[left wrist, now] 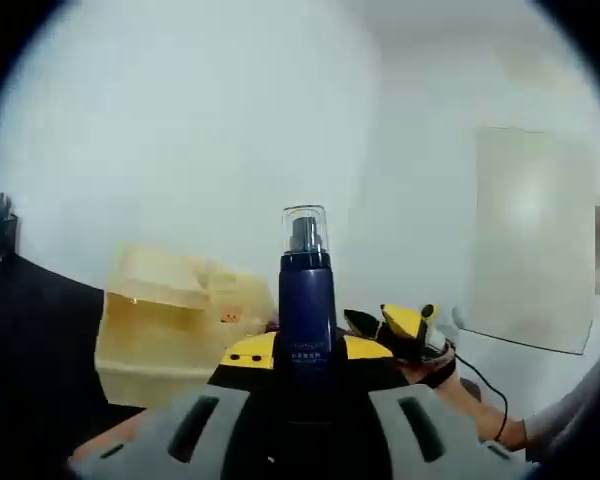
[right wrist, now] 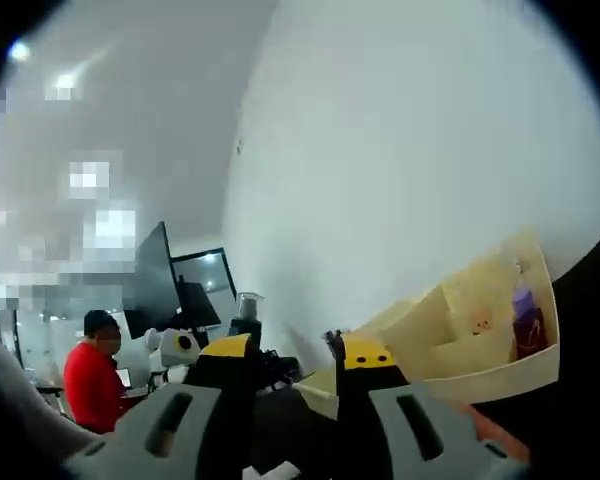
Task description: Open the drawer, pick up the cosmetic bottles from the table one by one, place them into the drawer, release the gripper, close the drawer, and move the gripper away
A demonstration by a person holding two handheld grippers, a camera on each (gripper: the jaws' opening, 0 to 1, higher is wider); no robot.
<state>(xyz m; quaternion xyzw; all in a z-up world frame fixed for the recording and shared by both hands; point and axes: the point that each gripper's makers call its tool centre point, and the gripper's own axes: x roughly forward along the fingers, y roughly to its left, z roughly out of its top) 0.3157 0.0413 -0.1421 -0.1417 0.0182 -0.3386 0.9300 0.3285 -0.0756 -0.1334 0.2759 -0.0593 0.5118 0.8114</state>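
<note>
**Holding a blue bottle up by the yellow drawer box**

Looking along the left gripper (left wrist: 302,365), you see a dark blue bottle (left wrist: 306,305) standing straight up between its two yellow-tipped jaws. The jaws press on the bottle from both sides, so this gripper is pinching it. The bottle has a clear cap on top. Behind it, a little to the left, sits a pale yellow drawer box (left wrist: 170,320) on a dark table (left wrist: 35,330). The other gripper (left wrist: 405,325) comes in from the right, with a hand (left wrist: 450,385) holding it.

The right gripper view shows other things. Its own jaws stand apart with nothing between them, so the right gripper (right wrist: 295,365) is spread. The drawer box (right wrist: 460,330) lies to the right of it, tilted in the picture, with a purple thing (right wrist: 525,315) inside one part. The bottle (right wrist: 247,315) looks small here, just to the left of the jaws. Far off on the left, a person in a red top (right wrist: 92,385) sits near dark screens (right wrist: 175,285).
</note>
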